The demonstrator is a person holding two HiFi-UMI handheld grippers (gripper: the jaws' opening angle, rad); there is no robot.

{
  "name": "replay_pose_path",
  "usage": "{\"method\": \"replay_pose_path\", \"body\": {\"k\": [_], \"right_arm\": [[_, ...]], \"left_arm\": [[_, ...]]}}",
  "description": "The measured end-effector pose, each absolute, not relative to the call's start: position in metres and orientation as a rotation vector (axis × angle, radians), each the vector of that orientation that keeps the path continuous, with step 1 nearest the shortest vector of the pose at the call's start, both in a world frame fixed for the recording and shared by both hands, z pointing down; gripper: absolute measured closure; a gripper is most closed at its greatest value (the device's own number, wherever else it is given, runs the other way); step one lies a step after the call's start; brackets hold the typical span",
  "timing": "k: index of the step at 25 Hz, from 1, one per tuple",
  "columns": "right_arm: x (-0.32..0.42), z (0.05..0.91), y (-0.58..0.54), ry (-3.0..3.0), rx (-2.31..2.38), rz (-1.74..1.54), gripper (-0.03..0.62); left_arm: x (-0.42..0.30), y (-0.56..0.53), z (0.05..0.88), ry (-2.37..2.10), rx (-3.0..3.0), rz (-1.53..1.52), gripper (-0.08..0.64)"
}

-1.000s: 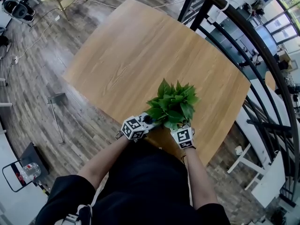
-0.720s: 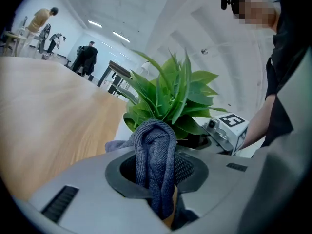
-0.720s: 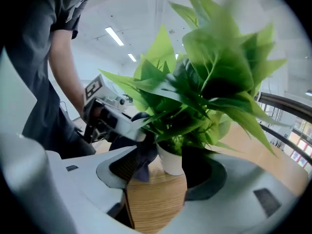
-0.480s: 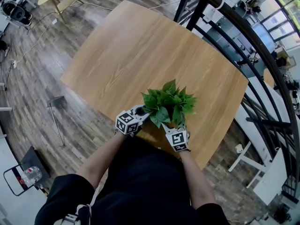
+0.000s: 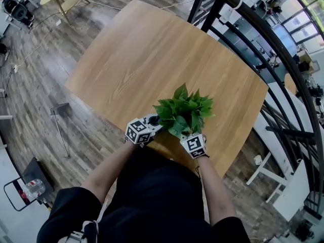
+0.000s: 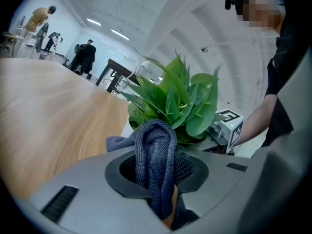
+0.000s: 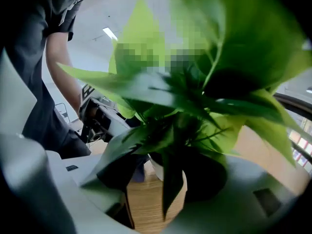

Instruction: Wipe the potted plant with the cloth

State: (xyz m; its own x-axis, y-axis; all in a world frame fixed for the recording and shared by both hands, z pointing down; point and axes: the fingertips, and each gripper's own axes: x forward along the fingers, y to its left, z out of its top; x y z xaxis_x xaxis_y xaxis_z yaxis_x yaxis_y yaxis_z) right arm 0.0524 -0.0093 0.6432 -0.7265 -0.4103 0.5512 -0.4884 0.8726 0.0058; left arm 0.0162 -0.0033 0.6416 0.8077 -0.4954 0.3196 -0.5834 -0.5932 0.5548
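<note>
Your left gripper [image 5: 153,121] pinches a blue-grey cloth [image 6: 157,152] tight between its jaws, just in front of the potted plant [image 5: 183,113] leaves. Your right gripper [image 5: 186,135] has its jaws spread, with the white pot [image 7: 157,168] between them on the table [image 5: 152,49].

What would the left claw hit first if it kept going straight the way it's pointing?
Probably the potted plant: its leaves stand just beyond the cloth pinched in the left claw, though the depth is hard to judge.
</note>
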Motion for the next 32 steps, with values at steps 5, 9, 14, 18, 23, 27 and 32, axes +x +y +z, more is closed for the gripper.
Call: {"method": "replay_pose_path", "body": {"k": [5,9,14,18,23,27,32], "right_arm": [[0.049,0.645,-0.005,-2.497,0.678,0.219,0.324],[0.053,0.647,-0.005,-2.486,0.656,0.152,0.324],[0.073,0.641,-0.010,-2.460,0.649,0.056,0.323],[0.086,0.641,-0.013,-2.487,0.653,0.093,0.322],[0.103,0.644,-0.003,-2.481,0.651,0.115,0.322],[0.108,0.673,-0.013,-2.382,0.546,0.043,0.322],[0.085,0.663,-0.037,-2.416,0.445,-0.049,0.322]], "left_arm": [[0.025,0.010,0.647,-0.759,2.283,0.152,0.469],[0.025,0.010,0.645,-0.766,2.286,0.166,0.468],[0.016,-0.001,0.642,-0.852,2.241,0.119,0.468],[0.017,-0.009,0.640,-0.864,2.239,0.123,0.468],[0.014,-0.015,0.644,-0.869,2.233,0.131,0.466],[0.012,-0.015,0.645,-0.853,2.231,0.147,0.465],[0.014,-0.021,0.642,-0.855,2.233,0.175,0.465]]}}
